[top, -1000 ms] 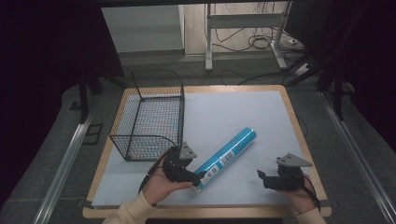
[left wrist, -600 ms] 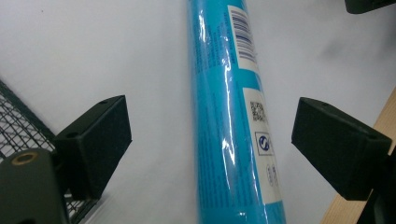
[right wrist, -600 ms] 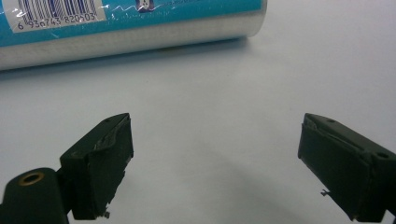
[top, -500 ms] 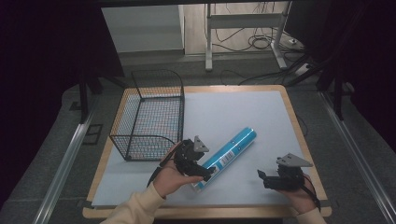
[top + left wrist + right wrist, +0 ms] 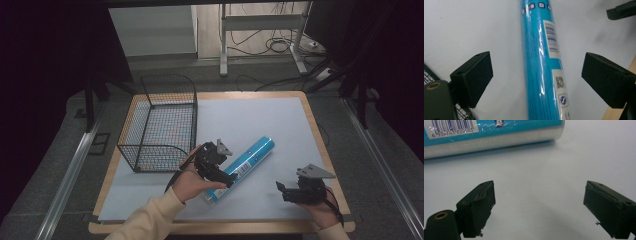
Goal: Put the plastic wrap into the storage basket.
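Your left gripper (image 5: 537, 82) has just been opening; its jaws stand wide, straddling the blue tube (image 5: 541, 62) without seeming to touch it. Your right gripper (image 5: 539, 207) is spread wide over bare table (image 5: 544, 172), the tube's end just ahead of it.

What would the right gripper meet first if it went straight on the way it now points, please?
Most likely the blue roll. In the right gripper view it lies across the line ahead of the open right gripper, with bare white table sheet between them. How high the gripper rides above the sheet is unclear.
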Action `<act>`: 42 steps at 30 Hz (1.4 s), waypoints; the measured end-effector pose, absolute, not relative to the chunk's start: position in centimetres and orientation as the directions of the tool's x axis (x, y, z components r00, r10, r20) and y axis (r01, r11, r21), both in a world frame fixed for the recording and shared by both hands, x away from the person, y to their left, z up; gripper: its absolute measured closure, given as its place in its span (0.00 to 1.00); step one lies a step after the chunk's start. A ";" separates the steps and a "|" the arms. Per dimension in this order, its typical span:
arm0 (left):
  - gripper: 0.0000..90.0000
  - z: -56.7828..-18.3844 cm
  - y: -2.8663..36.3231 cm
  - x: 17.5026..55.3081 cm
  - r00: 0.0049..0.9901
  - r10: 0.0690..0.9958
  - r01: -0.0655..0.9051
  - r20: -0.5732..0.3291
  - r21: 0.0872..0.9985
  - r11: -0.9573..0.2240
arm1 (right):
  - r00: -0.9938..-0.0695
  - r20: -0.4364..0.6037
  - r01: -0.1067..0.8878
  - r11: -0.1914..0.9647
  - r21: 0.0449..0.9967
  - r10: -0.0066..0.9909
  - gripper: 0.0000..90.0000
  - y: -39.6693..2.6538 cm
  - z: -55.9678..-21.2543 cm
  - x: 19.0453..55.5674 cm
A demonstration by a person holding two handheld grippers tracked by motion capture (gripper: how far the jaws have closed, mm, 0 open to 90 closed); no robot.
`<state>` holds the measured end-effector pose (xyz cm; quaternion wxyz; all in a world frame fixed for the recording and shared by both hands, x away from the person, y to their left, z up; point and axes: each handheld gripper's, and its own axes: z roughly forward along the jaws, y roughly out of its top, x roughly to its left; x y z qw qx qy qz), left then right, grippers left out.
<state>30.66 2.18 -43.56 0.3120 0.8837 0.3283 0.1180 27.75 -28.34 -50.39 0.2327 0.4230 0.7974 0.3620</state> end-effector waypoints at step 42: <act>0.13 -47.3 -4.1 36.4 0.770 0.638 0.583 -0.029 0.438 -0.684 | -0.525 -0.047 0.512 0.360 0.780 0.850 0.12 -28.6 -50.4 27.9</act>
